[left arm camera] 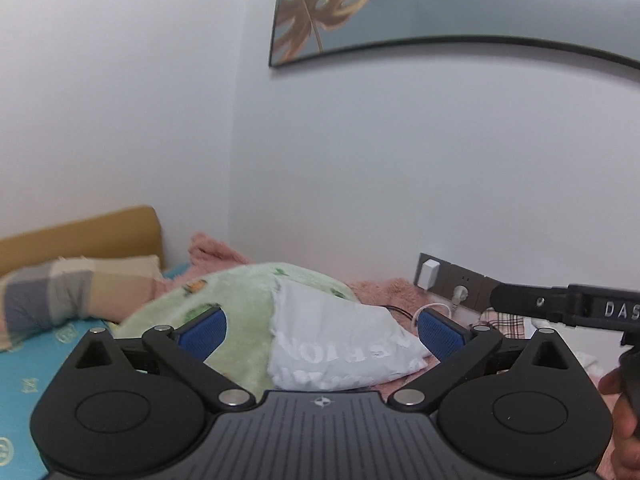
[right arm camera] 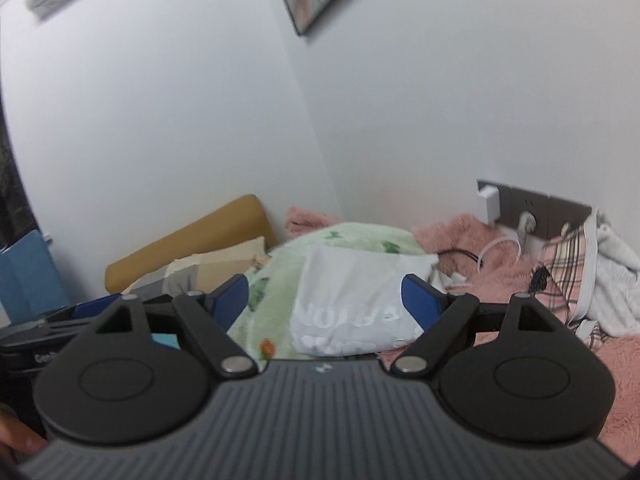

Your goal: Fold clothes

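Observation:
A pale grey garment [left arm camera: 336, 340] with white lettering lies on a fluffy green blanket mound [left arm camera: 232, 304] on the bed. My left gripper [left arm camera: 322, 334] hovers just in front of it, open, its blue pads [left arm camera: 204, 330] wide apart and empty. In the right wrist view the same garment [right arm camera: 352, 304] and the green blanket [right arm camera: 276, 280] sit ahead. My right gripper [right arm camera: 326, 302] is open too, with nothing between its pads [right arm camera: 420, 300]. The right gripper's black body [left arm camera: 568, 306] shows at the right edge of the left view.
A pink fluffy blanket [right arm camera: 496, 276] covers the bed's right side, with a plaid garment [right arm camera: 568, 264] and white cloth [right arm camera: 616, 276] on it. Wall sockets with a plug and cable [right arm camera: 528, 220] sit behind. A patchwork pillow [left arm camera: 60, 292] and tan headboard [left arm camera: 80, 232] lie left.

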### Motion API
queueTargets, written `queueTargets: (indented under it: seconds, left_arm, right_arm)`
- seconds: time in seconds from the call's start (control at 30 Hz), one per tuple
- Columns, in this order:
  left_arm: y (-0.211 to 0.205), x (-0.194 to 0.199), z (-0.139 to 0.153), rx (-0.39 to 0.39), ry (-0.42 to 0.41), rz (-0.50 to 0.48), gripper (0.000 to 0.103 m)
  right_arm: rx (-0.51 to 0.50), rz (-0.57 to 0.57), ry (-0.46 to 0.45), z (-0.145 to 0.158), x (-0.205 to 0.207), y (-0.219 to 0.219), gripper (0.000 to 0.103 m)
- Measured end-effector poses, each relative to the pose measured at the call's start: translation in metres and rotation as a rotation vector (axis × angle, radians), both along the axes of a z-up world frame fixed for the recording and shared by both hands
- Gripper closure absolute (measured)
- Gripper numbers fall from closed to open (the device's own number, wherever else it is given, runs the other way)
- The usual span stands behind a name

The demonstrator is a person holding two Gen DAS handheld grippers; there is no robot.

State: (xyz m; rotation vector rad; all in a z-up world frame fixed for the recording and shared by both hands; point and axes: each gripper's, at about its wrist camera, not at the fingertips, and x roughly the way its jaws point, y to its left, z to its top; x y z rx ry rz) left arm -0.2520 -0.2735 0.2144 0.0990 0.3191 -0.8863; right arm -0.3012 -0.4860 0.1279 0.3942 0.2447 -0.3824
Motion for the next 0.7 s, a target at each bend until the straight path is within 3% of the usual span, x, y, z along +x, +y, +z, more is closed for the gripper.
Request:
queueTargets:
  seconds: [0.1, 0.33, 0.53, 0.7]
  left_arm:
    - [0.029, -0.023, 0.000, -0.051, -0.030, -0.001, 0.000]
    - [0.065, -0.052, -0.004, -0.062, -0.085, 0.026, 0.000]
    - [0.078, -0.057, -0.014, -0.075, -0.099, 0.017, 0.000]
    - [0.088, -0.049, -0.027, -0.104, -0.095, 0.041, 0.000]
  right_arm:
    - [-0.033, 0.013, -0.020, 0.003, -0.013, 0.020, 0.018]
    - [-0.116, 0.016, -0.050, -0.002, -0.035, 0.059, 0.018]
    - [-0.184, 0.021, -0.068, -0.011, -0.044, 0.089, 0.018]
    - [-0.170, 0.013, -0.063, -0.030, -0.033, 0.094, 0.018]
